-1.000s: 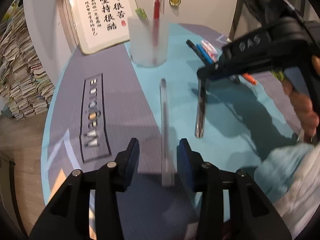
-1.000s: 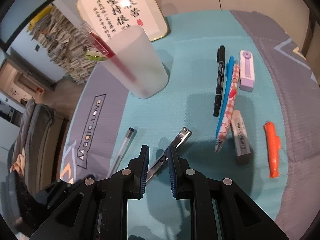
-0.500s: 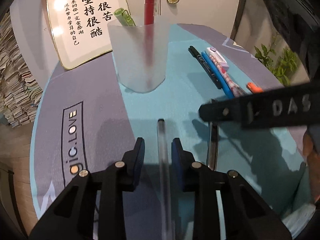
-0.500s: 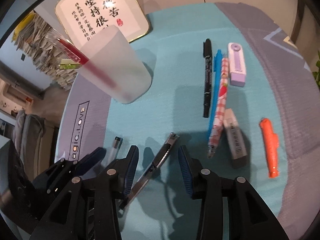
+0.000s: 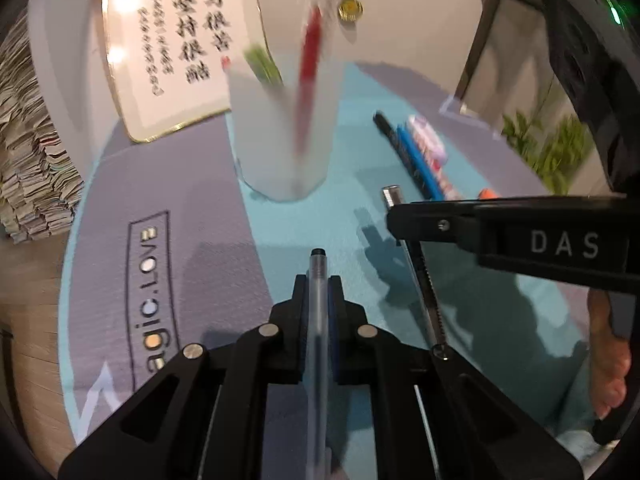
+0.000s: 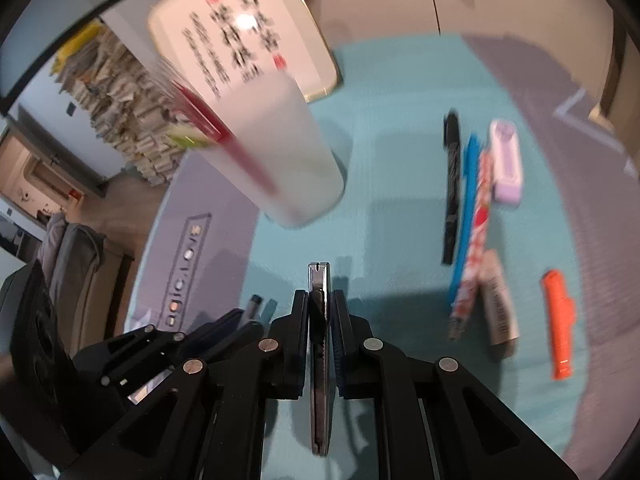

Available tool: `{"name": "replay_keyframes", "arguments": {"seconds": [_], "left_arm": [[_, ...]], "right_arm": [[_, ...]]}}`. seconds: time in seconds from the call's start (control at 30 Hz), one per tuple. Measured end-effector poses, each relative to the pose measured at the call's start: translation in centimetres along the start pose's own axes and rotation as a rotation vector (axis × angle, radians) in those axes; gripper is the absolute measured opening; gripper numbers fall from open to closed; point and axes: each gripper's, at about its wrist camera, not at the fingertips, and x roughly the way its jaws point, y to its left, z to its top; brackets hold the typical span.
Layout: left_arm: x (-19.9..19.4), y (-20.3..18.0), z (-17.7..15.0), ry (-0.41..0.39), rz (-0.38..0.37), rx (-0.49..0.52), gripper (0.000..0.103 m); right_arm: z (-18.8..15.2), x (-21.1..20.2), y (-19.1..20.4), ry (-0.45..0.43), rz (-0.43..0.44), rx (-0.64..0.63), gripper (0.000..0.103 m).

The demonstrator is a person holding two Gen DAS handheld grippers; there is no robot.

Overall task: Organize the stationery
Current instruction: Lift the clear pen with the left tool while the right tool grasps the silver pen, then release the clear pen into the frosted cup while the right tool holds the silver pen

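Observation:
My left gripper [image 5: 318, 284] is shut on a clear gel pen [image 5: 318, 268] that runs along its fingers, tip pointing forward. My right gripper [image 6: 319, 298] is shut on a metal utility knife [image 6: 319, 280], also seen in the left wrist view [image 5: 420, 264]. A frosted cup [image 5: 282, 132] holds a red pen [image 5: 308, 64] and a green one; it stands ahead of both grippers, also in the right wrist view [image 6: 288, 160]. The left gripper shows at the lower left of the right wrist view [image 6: 224, 324].
To the right on the teal mat [image 6: 400, 120] lie a black marker [image 6: 451, 188], blue pen [image 6: 466, 216], patterned pen [image 6: 476, 240], purple eraser [image 6: 506, 162], grey eraser [image 6: 500, 300] and orange highlighter [image 6: 558, 324]. A framed calligraphy board [image 5: 172, 48] stands behind the cup.
Both grippers have closed: the left on the clear pen, the right on the utility knife. Both items now line up with the fingers and sit closer to the cup.

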Motion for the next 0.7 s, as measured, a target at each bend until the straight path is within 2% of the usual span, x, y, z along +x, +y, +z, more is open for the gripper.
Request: {"name": "replay_keyframes", "arguments": {"seconds": [0.3,0.7], "left_arm": [[-6.1,-0.8,0.9,-0.164,0.014,-0.013,0.007],[-8.7,-1.2,1.3,-0.244,0.036,-0.017,0.007]], "right_arm": [[-0.6,-4.8,0.5,-0.125,0.032,-0.039,0.012],[-1.3,-9.6,1.0,-0.264,0.010,-0.093,0.012]]}}
